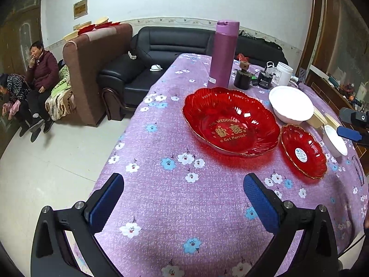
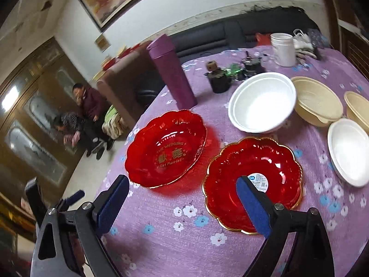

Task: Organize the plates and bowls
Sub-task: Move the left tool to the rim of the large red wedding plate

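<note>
A large red plate (image 1: 230,122) (image 2: 165,147) with gold lettering lies on the purple flowered tablecloth (image 1: 161,184). To its right sits a smaller red scalloped plate (image 1: 303,151) (image 2: 252,182) with a round sticker. Behind them stand a big white bowl (image 1: 290,105) (image 2: 263,102), a small white bowl (image 1: 335,140) (image 2: 349,152) and two beige bowls (image 2: 319,101). My left gripper (image 1: 184,199) hovers open over bare cloth, short of the large plate. My right gripper (image 2: 182,202) is open above the cloth; its right finger overlaps the small red plate in view, with nothing between the pads.
A tall purple flask (image 1: 222,54) (image 2: 171,73), a dark jar (image 1: 242,78), a white tub (image 1: 283,73) and small clutter stand at the table's far end. A black sofa (image 1: 147,64) and brown armchair (image 1: 92,69) are left of the table. Two people (image 1: 39,80) sit beyond.
</note>
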Demonstrator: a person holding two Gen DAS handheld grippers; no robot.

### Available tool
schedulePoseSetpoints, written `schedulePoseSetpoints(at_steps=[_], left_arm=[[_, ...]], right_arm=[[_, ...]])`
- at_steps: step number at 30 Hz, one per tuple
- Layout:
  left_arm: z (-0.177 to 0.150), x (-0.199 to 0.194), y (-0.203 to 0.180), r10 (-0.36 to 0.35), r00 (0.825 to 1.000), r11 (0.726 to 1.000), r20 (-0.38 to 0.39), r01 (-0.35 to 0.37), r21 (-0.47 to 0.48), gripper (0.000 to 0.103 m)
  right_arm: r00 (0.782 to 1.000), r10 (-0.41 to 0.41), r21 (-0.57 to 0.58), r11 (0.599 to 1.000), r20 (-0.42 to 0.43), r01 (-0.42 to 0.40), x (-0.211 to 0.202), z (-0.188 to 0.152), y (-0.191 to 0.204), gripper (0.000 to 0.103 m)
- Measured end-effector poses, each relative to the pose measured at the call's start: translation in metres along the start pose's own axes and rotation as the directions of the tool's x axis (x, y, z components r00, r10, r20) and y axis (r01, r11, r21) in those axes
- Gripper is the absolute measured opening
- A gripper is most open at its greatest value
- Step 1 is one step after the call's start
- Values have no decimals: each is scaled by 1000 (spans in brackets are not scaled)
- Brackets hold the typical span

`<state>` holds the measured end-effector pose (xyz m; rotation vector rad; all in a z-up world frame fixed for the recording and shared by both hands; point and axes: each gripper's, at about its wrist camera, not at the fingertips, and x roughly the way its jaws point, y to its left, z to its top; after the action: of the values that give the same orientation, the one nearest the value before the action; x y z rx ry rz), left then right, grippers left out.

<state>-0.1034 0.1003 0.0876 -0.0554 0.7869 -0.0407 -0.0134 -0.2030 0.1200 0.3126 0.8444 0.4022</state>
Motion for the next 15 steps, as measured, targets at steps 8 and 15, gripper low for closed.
schedulePoseSetpoints(at_steps=[8, 15], left_arm=[[19, -23, -10, 34, 998, 999, 46, -36, 26, 103], [38, -14, -26, 63, 995, 997, 76, -67, 49, 103]], right_arm=[[999, -44, -129, 991, 22, 46, -25, 22, 53, 96], [989, -85, -232, 966, 121, 111, -48, 56, 86, 103]])
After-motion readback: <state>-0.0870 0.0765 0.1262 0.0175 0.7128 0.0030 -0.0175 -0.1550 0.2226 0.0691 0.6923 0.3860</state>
